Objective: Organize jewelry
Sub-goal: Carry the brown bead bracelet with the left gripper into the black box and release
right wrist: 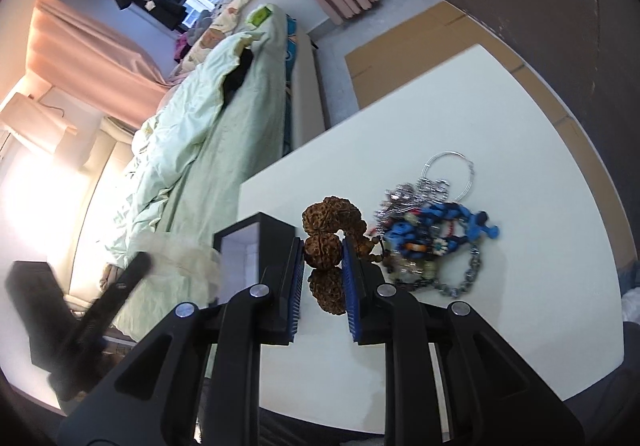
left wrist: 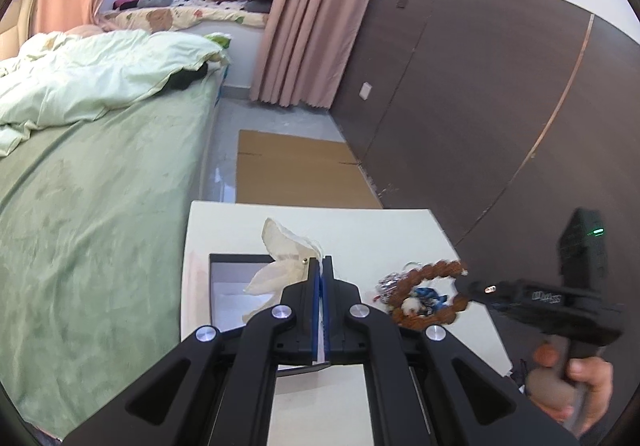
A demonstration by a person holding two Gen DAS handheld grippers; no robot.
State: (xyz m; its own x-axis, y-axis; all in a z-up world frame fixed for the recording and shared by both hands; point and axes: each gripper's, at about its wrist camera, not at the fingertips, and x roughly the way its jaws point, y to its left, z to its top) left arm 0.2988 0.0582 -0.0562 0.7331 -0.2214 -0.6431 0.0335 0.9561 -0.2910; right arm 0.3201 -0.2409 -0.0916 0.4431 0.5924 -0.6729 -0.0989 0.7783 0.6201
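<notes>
My left gripper (left wrist: 320,262) is shut on the edge of a cream cloth pouch (left wrist: 280,258) and holds it over an open black box (left wrist: 230,286) with a white lining. My right gripper (right wrist: 322,258) is shut on a brown walnut-bead bracelet (right wrist: 326,242) and lifts it above the white table (right wrist: 500,125). In the left wrist view the bracelet (left wrist: 428,272) hangs from the right gripper (left wrist: 464,284) over a jewelry pile. The pile (right wrist: 432,234) holds blue beads, silver chains and a thin silver hoop (right wrist: 450,169). The box also shows in the right wrist view (right wrist: 248,246).
A bed with green sheets (left wrist: 80,185) runs along the table's left side. Flat cardboard (left wrist: 296,173) lies on the floor beyond the table. A dark brown wall panel (left wrist: 500,105) stands to the right. Pink curtains (left wrist: 312,13) hang at the back.
</notes>
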